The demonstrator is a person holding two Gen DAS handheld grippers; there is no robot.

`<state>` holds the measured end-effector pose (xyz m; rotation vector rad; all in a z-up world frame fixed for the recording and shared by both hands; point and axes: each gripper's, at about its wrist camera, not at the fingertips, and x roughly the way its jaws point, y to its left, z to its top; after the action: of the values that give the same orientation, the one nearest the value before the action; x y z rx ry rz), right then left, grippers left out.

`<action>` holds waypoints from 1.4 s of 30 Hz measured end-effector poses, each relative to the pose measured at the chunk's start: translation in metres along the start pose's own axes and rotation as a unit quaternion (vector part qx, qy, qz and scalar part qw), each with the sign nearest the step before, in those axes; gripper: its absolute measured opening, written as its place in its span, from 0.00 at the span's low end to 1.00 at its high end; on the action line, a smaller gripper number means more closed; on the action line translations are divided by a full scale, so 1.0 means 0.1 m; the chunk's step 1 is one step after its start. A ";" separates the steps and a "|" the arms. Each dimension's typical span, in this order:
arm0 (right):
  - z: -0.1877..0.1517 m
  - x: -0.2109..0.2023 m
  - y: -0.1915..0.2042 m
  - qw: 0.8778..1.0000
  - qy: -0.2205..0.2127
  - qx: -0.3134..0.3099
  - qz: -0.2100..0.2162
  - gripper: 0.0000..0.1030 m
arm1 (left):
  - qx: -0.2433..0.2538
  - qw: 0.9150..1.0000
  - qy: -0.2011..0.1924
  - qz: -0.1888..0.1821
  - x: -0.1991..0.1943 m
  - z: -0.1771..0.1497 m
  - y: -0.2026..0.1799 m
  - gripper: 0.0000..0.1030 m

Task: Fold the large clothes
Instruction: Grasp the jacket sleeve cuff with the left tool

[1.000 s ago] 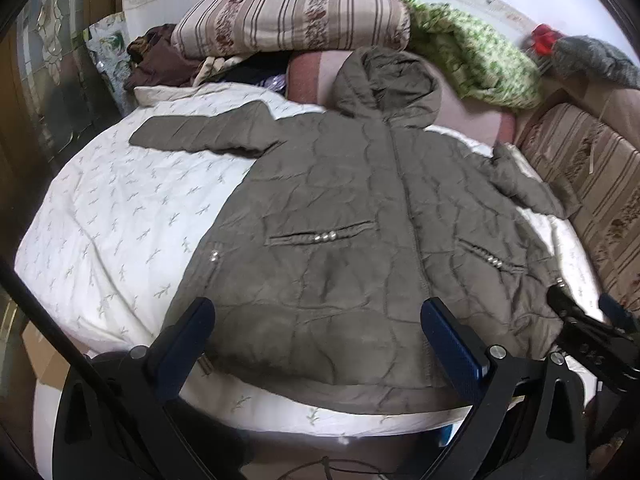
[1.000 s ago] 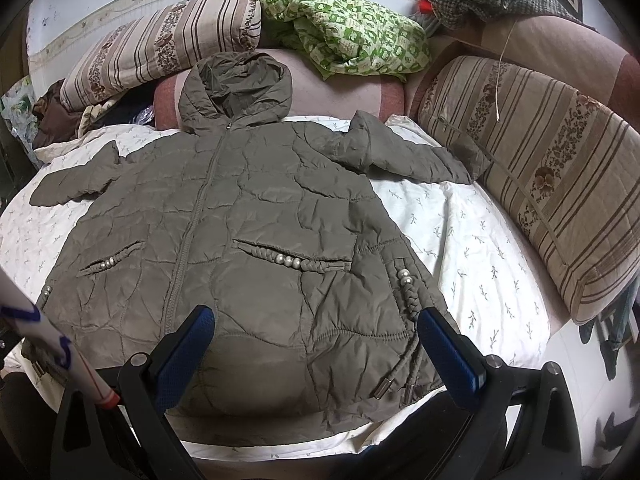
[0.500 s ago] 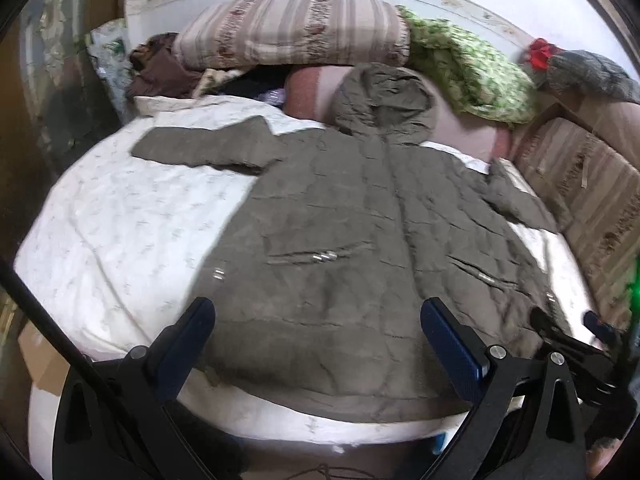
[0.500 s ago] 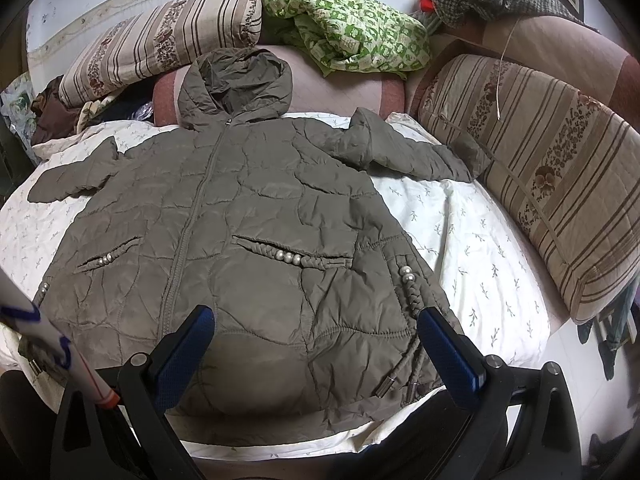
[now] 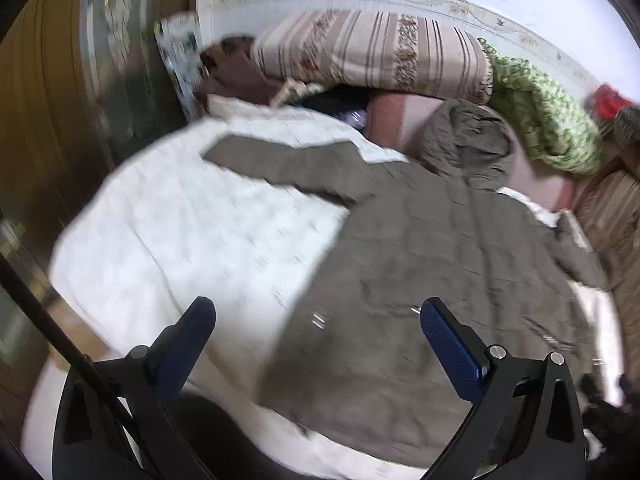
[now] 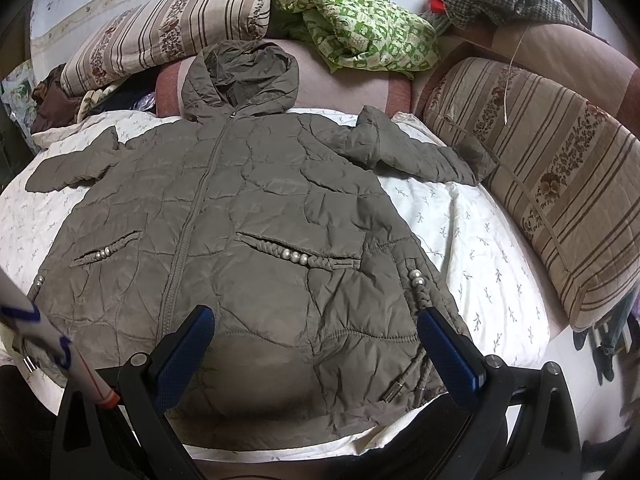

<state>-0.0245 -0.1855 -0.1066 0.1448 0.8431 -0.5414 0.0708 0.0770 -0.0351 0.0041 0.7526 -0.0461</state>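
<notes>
Jacket [image 6: 248,240] flat, zipped front up, hood pointing away | sleeves spread sideways | hem nearest | left gripper [image 5: 318,340] and right gripper [image 6: 316,340] spread wide, empty.

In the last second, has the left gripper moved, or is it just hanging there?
Yes. The left gripper has swung left: the jacket now sits right of centre, and the hood has slid right.

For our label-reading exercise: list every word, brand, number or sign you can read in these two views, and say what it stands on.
No readable text.
Jacket: no label or brand shows.
Green cloth: printed pattern only, no letters legible.
White rod at lower left: blue marks, too partial to read.
Left view: too blurred to read anything.
</notes>
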 end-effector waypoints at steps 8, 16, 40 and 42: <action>0.07 0.09 0.14 1.000 0.005 -0.017 0.000 1.00 | -0.006 0.999 0.032 -0.003 0.32 0.25 0.26 0.99; 0.18 0.22 0.34 0.999 0.008 -0.041 0.009 1.00 | -0.046 0.997 0.055 0.010 1.03 0.74 0.68 0.99; 0.44 1.21 0.42 0.998 0.063 -0.021 -0.012 1.00 | -0.351 0.921 0.154 -0.075 4.13 1.77 2.11 0.94; 0.44 1.27 0.44 0.997 0.069 -0.025 -0.020 1.00 | -0.347 0.925 0.146 -0.057 4.19 1.81 2.09 0.92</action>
<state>0.0959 -0.2131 -0.1756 0.1206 0.9941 -0.5524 0.5090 0.2656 -0.1922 -0.7250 1.0346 0.1167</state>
